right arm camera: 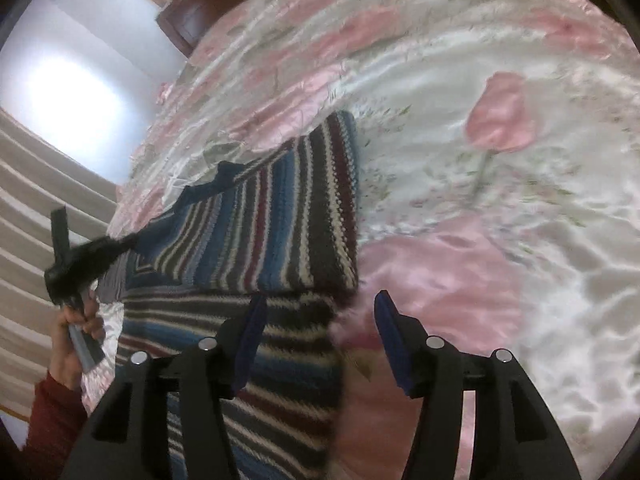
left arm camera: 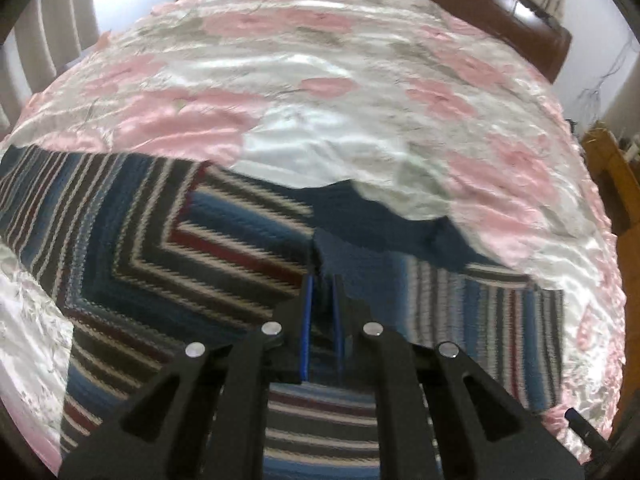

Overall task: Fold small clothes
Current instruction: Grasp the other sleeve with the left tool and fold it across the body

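Black linkage arms fill the bottom of both wrist views. Left claw [left arm camera: 322, 280] has its blue pads nearly together, pinching a navy edge of the sweater [left arm camera: 168, 248] where the plain collar part meets the stripes. Right claw [right arm camera: 320, 308] stands wide apart, holding nothing, one pad over the sweater's striped lower edge and the other over the bedspread [right arm camera: 500, 220]. Sweater lies on the bed, partly folded: one striped panel lies doubled over another with stripes running crosswise. In the right view the left claw appears as a blurred dark shape at the sweater's far corner, held by a hand [right arm camera: 74, 344] with a red sleeve [right arm camera: 52, 424]. Headboard [left arm camera: 516, 8] and curtains [left arm camera: 52, 44] stand behind the bed.
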`<move>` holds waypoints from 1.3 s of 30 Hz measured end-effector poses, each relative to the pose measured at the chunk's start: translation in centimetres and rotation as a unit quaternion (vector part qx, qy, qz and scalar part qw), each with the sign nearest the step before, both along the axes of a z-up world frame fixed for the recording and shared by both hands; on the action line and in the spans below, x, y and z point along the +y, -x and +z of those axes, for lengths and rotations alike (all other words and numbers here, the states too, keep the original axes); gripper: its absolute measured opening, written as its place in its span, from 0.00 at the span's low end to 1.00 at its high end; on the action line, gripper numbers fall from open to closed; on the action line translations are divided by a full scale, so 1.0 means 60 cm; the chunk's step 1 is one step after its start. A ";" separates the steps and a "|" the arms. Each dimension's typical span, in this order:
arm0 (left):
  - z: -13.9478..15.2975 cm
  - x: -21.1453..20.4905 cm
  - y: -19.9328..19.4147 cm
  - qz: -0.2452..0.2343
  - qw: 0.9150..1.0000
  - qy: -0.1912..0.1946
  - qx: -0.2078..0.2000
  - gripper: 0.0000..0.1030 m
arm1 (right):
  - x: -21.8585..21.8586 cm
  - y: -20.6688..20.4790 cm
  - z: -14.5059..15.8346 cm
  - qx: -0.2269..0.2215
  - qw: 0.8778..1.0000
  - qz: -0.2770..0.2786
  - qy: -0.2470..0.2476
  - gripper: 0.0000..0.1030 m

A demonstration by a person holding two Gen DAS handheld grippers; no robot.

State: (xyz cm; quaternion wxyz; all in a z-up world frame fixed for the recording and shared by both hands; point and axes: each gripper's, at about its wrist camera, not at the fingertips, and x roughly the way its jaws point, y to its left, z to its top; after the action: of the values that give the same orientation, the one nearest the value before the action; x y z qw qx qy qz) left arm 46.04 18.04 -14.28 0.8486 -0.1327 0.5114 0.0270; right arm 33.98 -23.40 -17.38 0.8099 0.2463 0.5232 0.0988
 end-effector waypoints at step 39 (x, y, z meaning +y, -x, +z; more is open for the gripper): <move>-0.049 0.005 0.053 -0.067 0.996 -0.001 0.063 0.60 | 0.068 -0.023 0.029 0.028 0.998 -0.019 0.047 0.39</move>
State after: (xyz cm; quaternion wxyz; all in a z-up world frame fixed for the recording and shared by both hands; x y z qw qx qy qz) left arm 42.85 18.34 -17.20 0.8147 -0.0952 0.5716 -0.0210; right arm 35.35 -19.33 -15.62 0.8074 0.2201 0.5450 0.0521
